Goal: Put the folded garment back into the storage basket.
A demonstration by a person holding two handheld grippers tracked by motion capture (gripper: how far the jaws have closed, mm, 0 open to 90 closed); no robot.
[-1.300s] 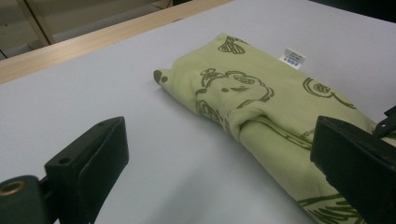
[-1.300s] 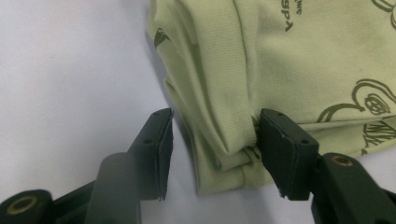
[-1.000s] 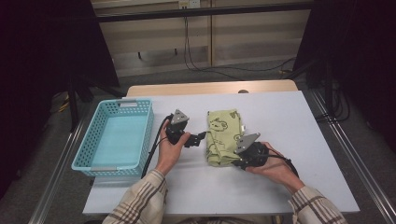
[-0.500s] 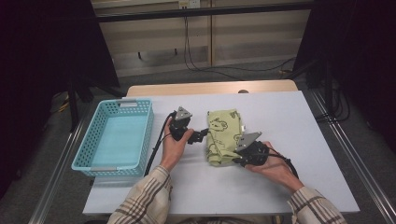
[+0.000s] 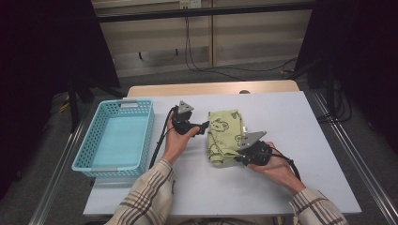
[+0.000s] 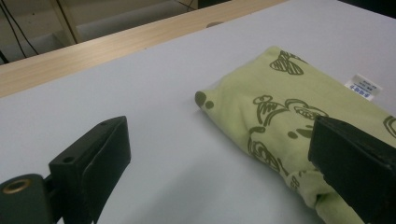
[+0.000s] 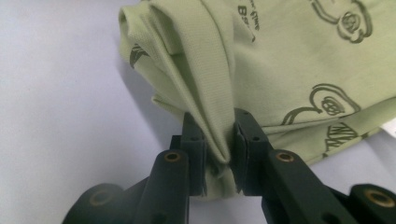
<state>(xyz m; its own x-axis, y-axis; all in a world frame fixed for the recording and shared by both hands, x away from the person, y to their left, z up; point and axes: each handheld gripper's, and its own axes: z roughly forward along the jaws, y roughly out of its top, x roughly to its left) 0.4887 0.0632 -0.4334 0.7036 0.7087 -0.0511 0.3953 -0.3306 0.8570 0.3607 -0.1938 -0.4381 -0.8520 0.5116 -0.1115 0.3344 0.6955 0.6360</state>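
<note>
Grey bench (image 5: 300, 117) with a green cloth (image 5: 224, 136) in the middle and a blue basket (image 5: 117, 138) at the left.
Right gripper (image 7: 219, 158) has just been closing its fingers (image 7: 194, 154), and they now pinch a fold at the cloth's near edge. Left gripper (image 6: 219, 154) has its fingers (image 6: 93, 163) wide apart, one over the cloth's left edge.
</note>
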